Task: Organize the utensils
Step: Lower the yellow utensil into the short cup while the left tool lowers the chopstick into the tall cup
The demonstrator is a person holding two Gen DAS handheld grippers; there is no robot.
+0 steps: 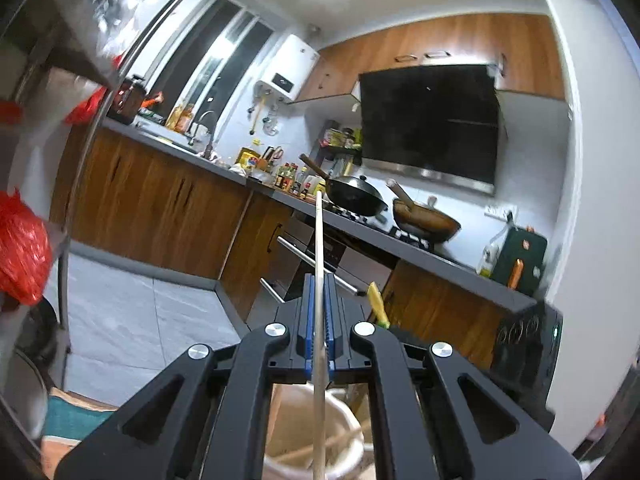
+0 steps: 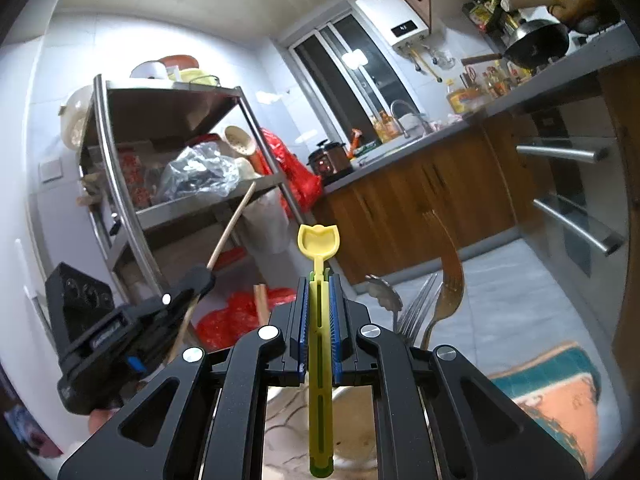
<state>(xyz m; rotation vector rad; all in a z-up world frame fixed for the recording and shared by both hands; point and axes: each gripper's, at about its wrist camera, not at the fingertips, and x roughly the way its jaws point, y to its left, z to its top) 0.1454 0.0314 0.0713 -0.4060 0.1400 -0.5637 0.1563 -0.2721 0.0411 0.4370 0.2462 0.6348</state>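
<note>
A wooden chopstick (image 1: 319, 248) is being clamped by the left gripper (image 1: 319, 312), a yellow spoon (image 2: 319, 252) by the right gripper (image 2: 319, 312), both being held aloft, seemingly for sorting.

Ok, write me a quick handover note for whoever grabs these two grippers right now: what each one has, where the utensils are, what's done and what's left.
Left gripper: shut on a wooden chopstick, lifted in the air above the white container.
Right gripper: shut on the yellow spoon, bowl end forward, also lifted.
Elsewhere: metal forks and spoons stand upright just right of the right gripper; another wooden stick lies in the white container.
Done: both pieces picked up.
Left: place both; where they go isn't visible.
</note>
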